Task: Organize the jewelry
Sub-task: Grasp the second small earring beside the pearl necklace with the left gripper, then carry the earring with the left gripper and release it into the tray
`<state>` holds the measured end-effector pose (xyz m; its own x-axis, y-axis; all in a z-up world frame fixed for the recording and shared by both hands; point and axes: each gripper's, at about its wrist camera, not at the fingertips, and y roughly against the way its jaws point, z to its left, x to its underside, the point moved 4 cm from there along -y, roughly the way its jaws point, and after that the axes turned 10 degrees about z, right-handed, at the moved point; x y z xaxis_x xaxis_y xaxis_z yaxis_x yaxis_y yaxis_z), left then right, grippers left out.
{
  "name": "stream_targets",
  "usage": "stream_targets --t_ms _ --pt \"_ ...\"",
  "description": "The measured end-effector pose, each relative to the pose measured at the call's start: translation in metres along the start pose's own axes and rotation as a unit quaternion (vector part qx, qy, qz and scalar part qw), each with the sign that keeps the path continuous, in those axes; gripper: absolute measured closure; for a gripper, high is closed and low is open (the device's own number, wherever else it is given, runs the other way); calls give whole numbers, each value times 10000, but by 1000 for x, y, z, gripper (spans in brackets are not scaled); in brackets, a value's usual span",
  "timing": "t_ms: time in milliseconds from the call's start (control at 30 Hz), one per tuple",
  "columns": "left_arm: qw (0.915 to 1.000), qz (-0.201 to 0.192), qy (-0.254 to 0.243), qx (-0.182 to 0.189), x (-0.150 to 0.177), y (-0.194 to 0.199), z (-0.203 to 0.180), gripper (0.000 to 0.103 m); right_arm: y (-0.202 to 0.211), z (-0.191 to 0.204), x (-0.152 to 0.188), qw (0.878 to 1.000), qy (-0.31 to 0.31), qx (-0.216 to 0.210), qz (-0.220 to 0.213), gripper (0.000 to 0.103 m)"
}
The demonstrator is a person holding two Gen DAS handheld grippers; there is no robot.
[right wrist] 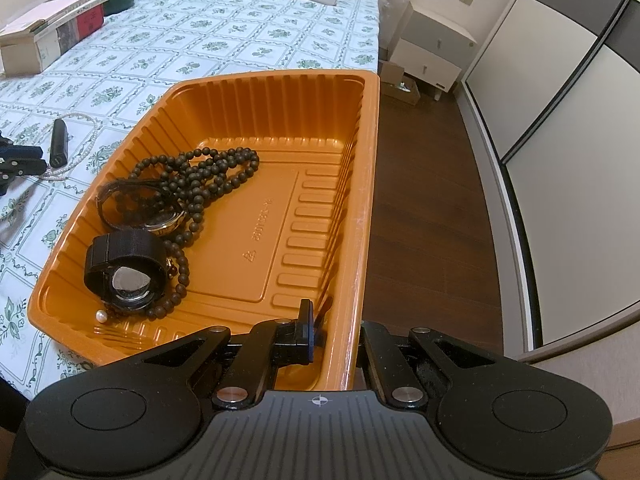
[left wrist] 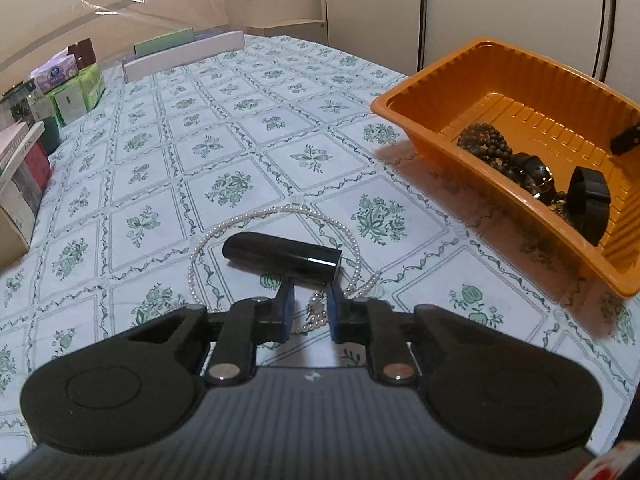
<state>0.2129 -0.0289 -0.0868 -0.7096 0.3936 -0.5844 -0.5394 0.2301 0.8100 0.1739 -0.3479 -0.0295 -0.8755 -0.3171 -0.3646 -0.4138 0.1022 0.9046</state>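
A white pearl necklace [left wrist: 276,212] lies looped on the floral tablecloth around a black tube [left wrist: 280,258]. My left gripper [left wrist: 310,296] is low over the near end of the loop. Its jaws stand narrowly apart, with a bunch of pearls between the pads and not squeezed. To the right sits the orange tray [left wrist: 424,74], holding a dark bead necklace [right wrist: 208,176], a black-strap watch [right wrist: 124,264] and one loose pearl [right wrist: 101,316]. My right gripper [right wrist: 334,320] is shut on the tray's near right wall [right wrist: 260,92], one finger inside and the other hidden outside.
Tissue packs [left wrist: 76,92], books and cartons [left wrist: 20,176] line the table's left side, and a long white box [left wrist: 184,58] lies at the back. The tray sits at the table's right edge, with wooden floor [right wrist: 424,200], a nightstand and a wardrobe beyond.
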Motion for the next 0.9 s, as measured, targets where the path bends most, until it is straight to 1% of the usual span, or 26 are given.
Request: stream_targets --t_ms 100,167,333,500,700,800,900 --pt "10000 8 8 25 1 -2 0 92 0 0 0 10000 -6 -3 1 100" --pt "10000 -3 -22 29 1 -2 -1 96 0 0 0 10000 -6 0 1 100" --pt "9999 -61 -91 -55 3 3 -2 96 0 0 1 10000 -4 4 -1 100" --pt "9997 -176 -93 -145 4 17 4 96 0 1 1 10000 -4 6 -1 100" --pt "9988 -372 -165 -255 0 39 8 96 1 0 1 10000 -7 2 -1 100" --pt "9979 -502 -255 -317 -3 50 5 96 1 0 1 10000 -5 3 1 100" --pt "9972 -608 -323 -305 -7 59 0 96 1 0 1 10000 -6 1 -1 100"
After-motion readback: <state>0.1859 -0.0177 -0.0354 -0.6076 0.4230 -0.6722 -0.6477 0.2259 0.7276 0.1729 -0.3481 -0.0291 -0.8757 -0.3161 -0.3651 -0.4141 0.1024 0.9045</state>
